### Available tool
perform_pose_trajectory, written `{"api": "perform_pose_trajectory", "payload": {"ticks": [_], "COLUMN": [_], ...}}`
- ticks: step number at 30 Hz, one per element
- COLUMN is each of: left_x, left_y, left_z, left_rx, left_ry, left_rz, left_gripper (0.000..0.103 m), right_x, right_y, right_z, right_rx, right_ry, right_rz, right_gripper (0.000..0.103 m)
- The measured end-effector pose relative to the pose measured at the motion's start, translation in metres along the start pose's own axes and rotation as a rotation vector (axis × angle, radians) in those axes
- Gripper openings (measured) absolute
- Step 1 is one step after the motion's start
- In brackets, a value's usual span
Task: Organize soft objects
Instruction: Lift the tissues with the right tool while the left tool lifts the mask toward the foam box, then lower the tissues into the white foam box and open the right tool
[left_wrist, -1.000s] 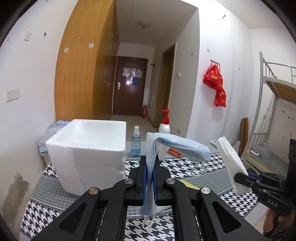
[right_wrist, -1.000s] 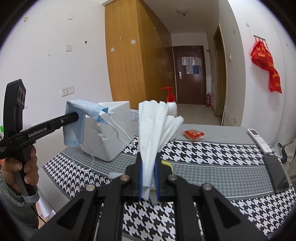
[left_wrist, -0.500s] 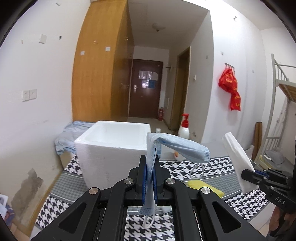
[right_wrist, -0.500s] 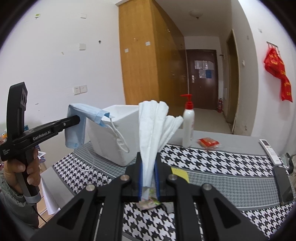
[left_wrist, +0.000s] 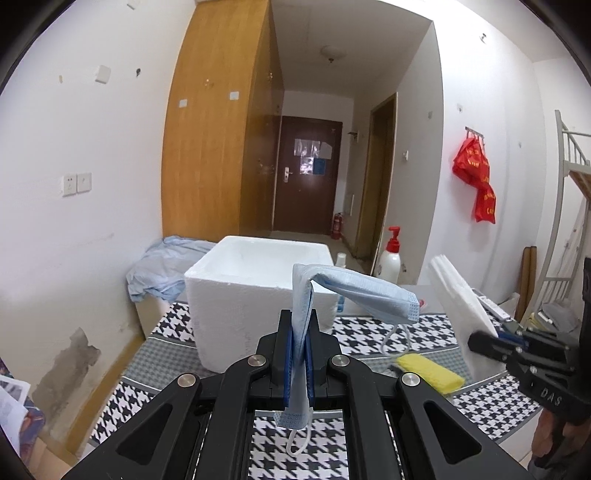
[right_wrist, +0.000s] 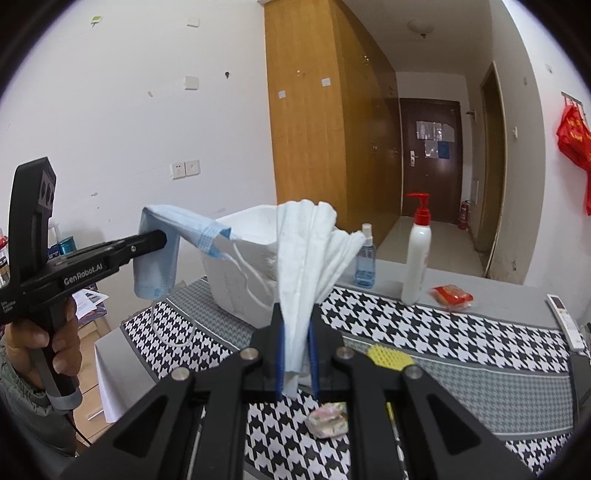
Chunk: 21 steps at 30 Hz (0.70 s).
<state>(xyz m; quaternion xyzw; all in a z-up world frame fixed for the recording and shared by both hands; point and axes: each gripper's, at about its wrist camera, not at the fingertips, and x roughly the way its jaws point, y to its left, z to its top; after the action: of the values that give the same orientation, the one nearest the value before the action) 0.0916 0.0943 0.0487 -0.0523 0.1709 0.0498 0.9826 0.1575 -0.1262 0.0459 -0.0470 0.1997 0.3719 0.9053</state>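
Observation:
My left gripper (left_wrist: 299, 328) is shut on a blue face mask (left_wrist: 354, 291) that droops over to the right, its ear loops hanging. The same mask (right_wrist: 166, 240) shows in the right wrist view, pinched in the left gripper (right_wrist: 160, 240) at the far left. My right gripper (right_wrist: 297, 325) is shut on a bunch of white tissue (right_wrist: 310, 251) that fans upward. In the left wrist view that tissue (left_wrist: 458, 295) and the right gripper (left_wrist: 476, 338) sit at the right edge. An open white foam box (left_wrist: 255, 291) stands on the table just beyond both grippers, also seen as the foam box (right_wrist: 243, 273).
The table carries a houndstooth cloth (right_wrist: 461, 332). On it lie a yellow sponge (left_wrist: 430, 371), a crumpled wrapper (right_wrist: 328, 424), a red packet (right_wrist: 450, 295), a remote (right_wrist: 565, 321), a white pump bottle (right_wrist: 415, 258) and a small spray bottle (right_wrist: 365, 262). Blue fabric (left_wrist: 159, 269) lies left of the box.
Both grippers have swung leftward across the table with their loads still pinched. The foam box has shifted toward the middle of the left wrist view, and the pump bottle has slid rightward in the right one.

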Motion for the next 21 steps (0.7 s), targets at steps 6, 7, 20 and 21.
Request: {"api": "perform_pose_trajectory", "payload": {"ticks": [6,7,20,21], "left_x": [0.007,0.007,0.016,0.016], "left_y": [0.02,0.022,0.037,0.038], "left_z": [0.003,0.004,0.008,0.008], "left_rx": [-0.006,-0.007,0.017,0.015], "left_ry": [0.004,-0.001,0.0,0.0], "left_rz": [0.026,0.027,0.039,0.041], "left_gripper": [0.006,0.006,0.006,0.006], "right_x": [0.017,0.019,0.035,0.036], "right_y": [0.008,0.01,0.022,0.024], "right_z": [0.007,0.008,0.019,0.021], "right_rx": [0.008,0.005,-0.02,-0.021], "right_ry": [0.01,0.013,0.031,0.033], "right_rz": [-0.002,-0.004,-0.022,-0.021], "right_gripper": [0.014,0.014,0.014,0.014]}}
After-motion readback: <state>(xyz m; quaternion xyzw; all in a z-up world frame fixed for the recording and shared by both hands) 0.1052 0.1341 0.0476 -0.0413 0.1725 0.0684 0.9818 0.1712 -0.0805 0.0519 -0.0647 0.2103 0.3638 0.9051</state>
